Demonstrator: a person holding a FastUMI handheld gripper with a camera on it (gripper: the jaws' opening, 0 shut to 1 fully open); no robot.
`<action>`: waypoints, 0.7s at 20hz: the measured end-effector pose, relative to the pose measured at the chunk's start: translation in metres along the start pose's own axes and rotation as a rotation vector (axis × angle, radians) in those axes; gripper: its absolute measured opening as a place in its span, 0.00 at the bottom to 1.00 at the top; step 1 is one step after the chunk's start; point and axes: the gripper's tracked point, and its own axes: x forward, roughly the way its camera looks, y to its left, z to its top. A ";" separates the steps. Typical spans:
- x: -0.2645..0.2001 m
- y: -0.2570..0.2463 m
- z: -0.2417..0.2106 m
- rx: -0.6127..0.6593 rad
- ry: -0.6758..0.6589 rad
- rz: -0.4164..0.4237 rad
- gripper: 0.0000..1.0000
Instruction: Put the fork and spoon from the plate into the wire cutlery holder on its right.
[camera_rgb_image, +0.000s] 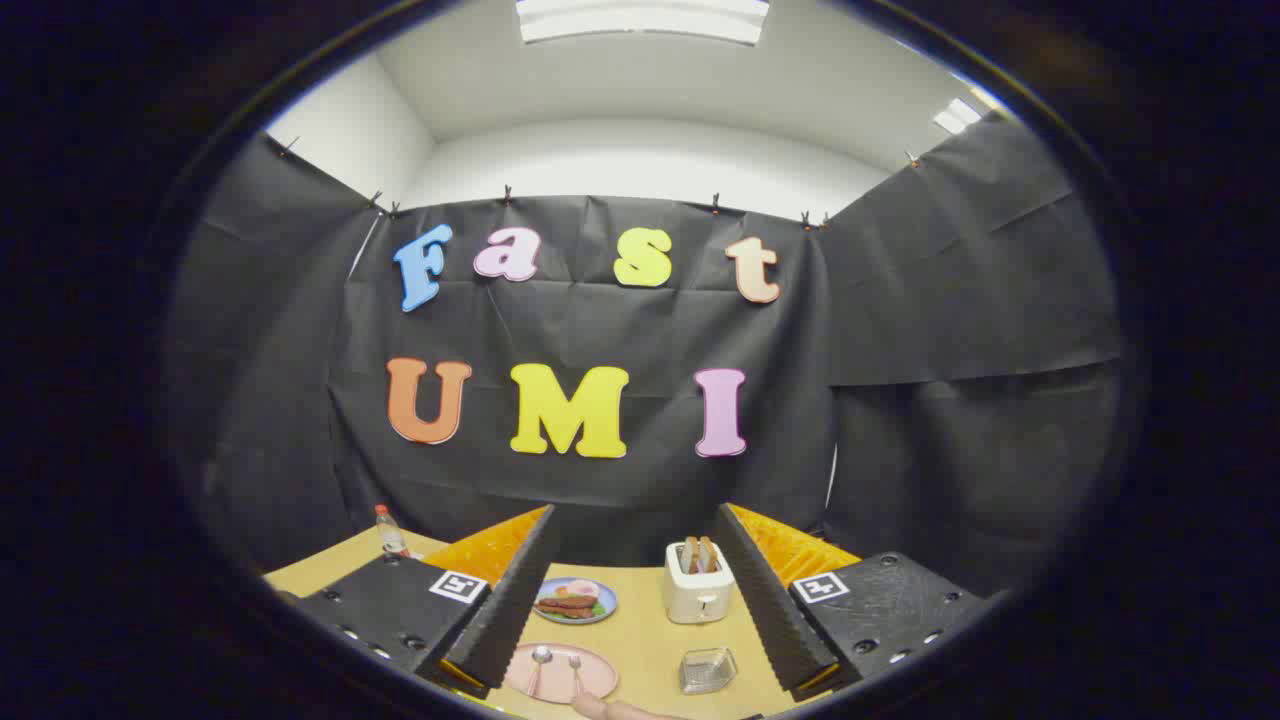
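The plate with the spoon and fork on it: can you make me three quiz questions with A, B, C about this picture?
1. Where is the wire cutlery holder?
A. right of the pink plate
B. on the toaster
C. behind the bottle

2. How many utensils lie on the pink plate?
A. none
B. two
C. five

3. How are the gripper jaws?
A. shut on the spoon
B. shut on the toaster
C. open

Answers: 1 A, holder sits beside the plate; 2 B, spoon and fork; 3 C, jaws spread wide, holding nothing.

fingers (632, 590) apart, plate (600, 684), fork (576, 672), spoon (540, 662)
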 end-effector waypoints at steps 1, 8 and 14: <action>0.002 0.001 -0.001 -0.001 -0.001 0.000 0.95; 0.021 0.002 0.005 0.005 -0.026 -0.019 0.95; 0.043 0.009 -0.017 -0.012 0.019 -0.020 0.95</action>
